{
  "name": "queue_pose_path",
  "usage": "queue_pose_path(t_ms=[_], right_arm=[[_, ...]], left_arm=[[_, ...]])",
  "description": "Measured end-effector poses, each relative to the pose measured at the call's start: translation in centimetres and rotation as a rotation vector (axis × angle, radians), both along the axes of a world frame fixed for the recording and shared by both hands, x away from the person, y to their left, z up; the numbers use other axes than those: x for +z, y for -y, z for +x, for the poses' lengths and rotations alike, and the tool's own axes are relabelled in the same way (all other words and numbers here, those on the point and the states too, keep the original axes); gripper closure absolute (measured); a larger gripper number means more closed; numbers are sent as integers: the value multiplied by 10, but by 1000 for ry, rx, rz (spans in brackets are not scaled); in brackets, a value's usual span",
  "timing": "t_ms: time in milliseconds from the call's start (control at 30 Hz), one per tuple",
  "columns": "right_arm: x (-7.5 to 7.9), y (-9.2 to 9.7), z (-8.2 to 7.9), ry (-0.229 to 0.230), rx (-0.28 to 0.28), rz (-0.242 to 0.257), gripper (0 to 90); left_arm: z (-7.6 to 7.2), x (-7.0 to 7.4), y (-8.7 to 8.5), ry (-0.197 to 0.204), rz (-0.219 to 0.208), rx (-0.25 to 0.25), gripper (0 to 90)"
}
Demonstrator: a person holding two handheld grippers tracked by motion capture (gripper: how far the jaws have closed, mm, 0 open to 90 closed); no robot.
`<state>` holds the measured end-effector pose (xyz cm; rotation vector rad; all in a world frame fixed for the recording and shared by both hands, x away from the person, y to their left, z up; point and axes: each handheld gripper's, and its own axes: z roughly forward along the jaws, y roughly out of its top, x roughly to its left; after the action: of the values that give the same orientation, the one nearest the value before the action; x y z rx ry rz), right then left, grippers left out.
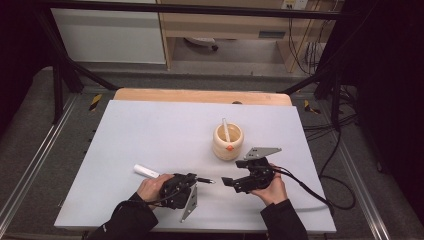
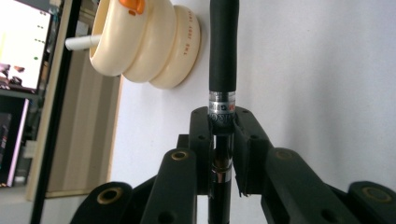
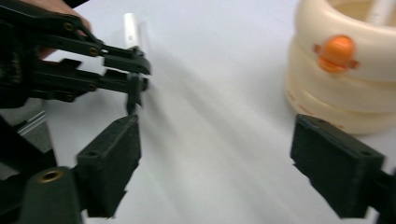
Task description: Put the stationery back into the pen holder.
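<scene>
Left hand-held gripper is clamped on the black pen, low over the surface. Right hand-held gripper is spread wide, empty. We should keep the pen level, then tip it into the cream holder.

Both forearms wear black sleeves with snug cuffs. Each hand carries a black tool: the left tool and the right tool. Their jaws are flat linked bars with brass-rimmed pivot holes and square black pads. Each tool bears a grey three-cornered plate; nearest the cream pot is the right tool's, and a black cable trails from that tool.
</scene>
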<state>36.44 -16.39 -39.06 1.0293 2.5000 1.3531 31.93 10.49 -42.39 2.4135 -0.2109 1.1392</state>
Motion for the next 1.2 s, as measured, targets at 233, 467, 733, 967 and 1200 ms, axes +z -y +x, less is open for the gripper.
queue_pose_path(t_ms=[233, 467, 733, 967, 1200], right_arm=[[-11, 19, 2, -4, -52, 3, 52], [-23, 36, 2, 5, -87, -11, 5], [-35, 56, 0, 22, -97, -39, 4], [-43, 67, -4, 30, -95, -36, 2], [-46, 74, -4, 38, -92, -26, 2]], left_arm=[[5, 6, -1, -88, -62, 61, 790], [10, 12, -2, -183, -164, 131, 790], [17, 23, 0, -288, -284, 205, 790], [22, 32, 2, -359, -366, 247, 790], [32, 44, 7, -438, -475, 292, 791]])
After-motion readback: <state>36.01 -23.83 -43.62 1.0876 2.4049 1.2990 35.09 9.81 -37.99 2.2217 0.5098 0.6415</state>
